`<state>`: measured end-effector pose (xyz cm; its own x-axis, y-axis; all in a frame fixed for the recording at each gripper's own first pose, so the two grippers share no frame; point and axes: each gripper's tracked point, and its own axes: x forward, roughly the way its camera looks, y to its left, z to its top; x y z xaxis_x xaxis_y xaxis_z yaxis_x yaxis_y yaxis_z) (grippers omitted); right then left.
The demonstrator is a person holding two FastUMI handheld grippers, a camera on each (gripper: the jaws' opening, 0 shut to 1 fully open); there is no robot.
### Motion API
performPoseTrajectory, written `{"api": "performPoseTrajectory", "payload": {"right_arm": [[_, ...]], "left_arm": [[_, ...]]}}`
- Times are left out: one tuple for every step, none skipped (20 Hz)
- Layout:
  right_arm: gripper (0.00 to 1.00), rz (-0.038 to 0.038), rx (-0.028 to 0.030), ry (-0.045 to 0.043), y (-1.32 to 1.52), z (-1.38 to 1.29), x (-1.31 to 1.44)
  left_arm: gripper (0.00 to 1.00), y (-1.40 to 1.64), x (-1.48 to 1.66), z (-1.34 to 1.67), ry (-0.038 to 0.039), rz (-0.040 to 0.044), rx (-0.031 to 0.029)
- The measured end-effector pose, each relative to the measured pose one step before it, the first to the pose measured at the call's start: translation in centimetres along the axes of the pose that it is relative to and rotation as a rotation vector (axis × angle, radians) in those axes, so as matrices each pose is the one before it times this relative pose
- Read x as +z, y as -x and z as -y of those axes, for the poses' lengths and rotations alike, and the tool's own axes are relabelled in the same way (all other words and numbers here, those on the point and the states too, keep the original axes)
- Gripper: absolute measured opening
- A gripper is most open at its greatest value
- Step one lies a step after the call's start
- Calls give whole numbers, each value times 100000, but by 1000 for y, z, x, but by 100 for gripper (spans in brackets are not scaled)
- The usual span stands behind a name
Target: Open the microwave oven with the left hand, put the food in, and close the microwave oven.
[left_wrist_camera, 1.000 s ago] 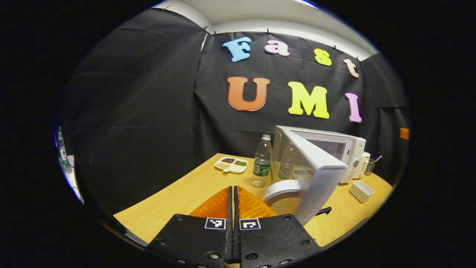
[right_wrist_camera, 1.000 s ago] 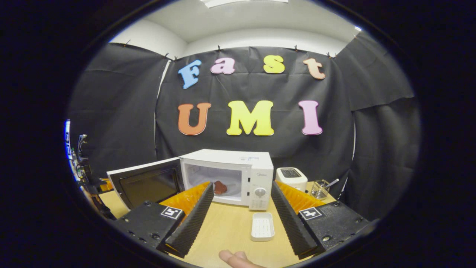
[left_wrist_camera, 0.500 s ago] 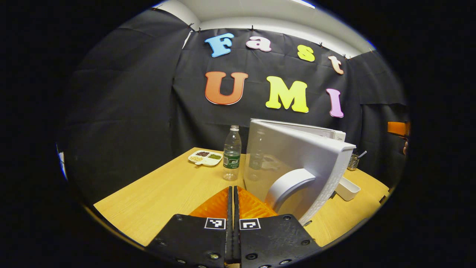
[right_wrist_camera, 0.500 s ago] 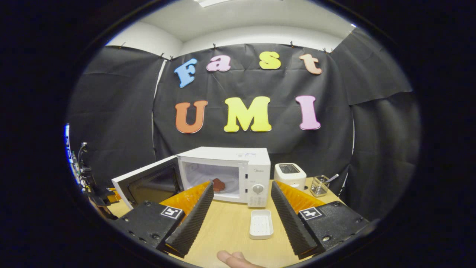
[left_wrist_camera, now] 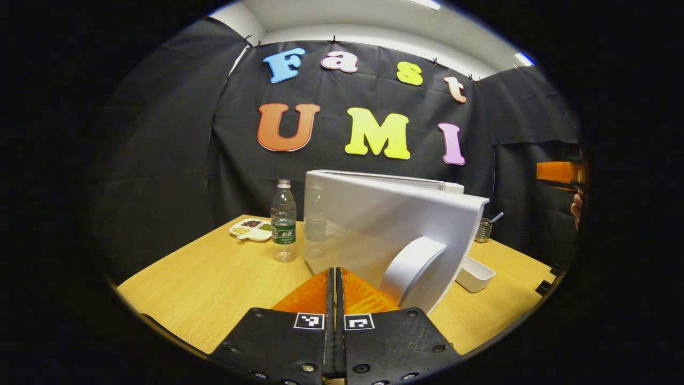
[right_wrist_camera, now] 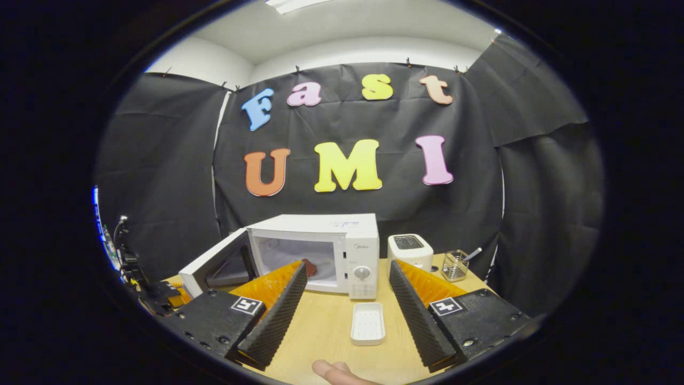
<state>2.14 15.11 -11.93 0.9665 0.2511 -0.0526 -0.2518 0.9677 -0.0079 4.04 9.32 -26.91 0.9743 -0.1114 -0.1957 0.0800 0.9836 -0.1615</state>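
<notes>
A: While your left tongs [left_wrist_camera: 335,278] sit pressed together with nothing between them, what is listed just ahead of them?

B: Item one: the microwave door [left_wrist_camera: 385,224], white, partly swung out, its outer face toward your left gripper view. The curved handle [left_wrist_camera: 411,264] is just right of the tips; I cannot tell whether they touch it.

A: And your right tongs [right_wrist_camera: 347,289]?

B: Spread wide, gripping nothing, held above the tabletop [right_wrist_camera: 326,331]. A fingertip [right_wrist_camera: 331,370] shows at the bottom edge of the right gripper view.

A: Where is the food?

B: Item two: the food [right_wrist_camera: 310,267], a reddish-brown piece, inside the microwave [right_wrist_camera: 320,251], partly hidden by your tongs' left finger. The cavity is open to view, the door angled out at its left.

A: Other stock on the tabletop?

B: A white tray [right_wrist_camera: 367,324] in front of the microwave; a toaster [right_wrist_camera: 409,250] to its right; a wire holder [right_wrist_camera: 455,266] beyond that. In the left gripper view, a water bottle [left_wrist_camera: 283,222] beside the door, and a divided dish [left_wrist_camera: 251,230] behind the bottle.
</notes>
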Motion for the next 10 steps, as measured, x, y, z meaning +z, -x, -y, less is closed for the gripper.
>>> {"api": "performPoseTrajectory", "payload": {"right_arm": [[99, 568, 36, 658, 0, 240, 278], [99, 449, -340, 520, -32, 273, 247], [99, 281, -968, 293, 11, 641, 307], [99, 419, 114, 353, -45, 233, 335], [99, 178, -140, 248, -107, 386, 292], [99, 226, -256, 34, -81, 447, 165], [99, 369, 79, 155, -54, 435, 182], [99, 343, -124, 44, -146, 530, 257], [99, 858, 540, 280, -191, 408, 303], [99, 1318, 118, 187, -214, 409, 446]], "left_arm": [[0, -468, -99, 923, -420, -365, -1771], [0, -444, -65, 902, -680, -411, -1506], [0, -579, -10, 728, -362, -395, -1112], [0, -616, 55, 951, -593, -124, -1388], [0, -679, -58, 1081, -714, -433, -1677], [0, -747, -77, 892, -276, -532, -1321], [10, -809, -123, 911, -252, -584, -1247], [0, -863, 77, 719, 45, -175, -1029], [0, -956, 65, 795, 873, 275, -1540], [0, -974, 234, 936, 1470, 436, -1816]]}}
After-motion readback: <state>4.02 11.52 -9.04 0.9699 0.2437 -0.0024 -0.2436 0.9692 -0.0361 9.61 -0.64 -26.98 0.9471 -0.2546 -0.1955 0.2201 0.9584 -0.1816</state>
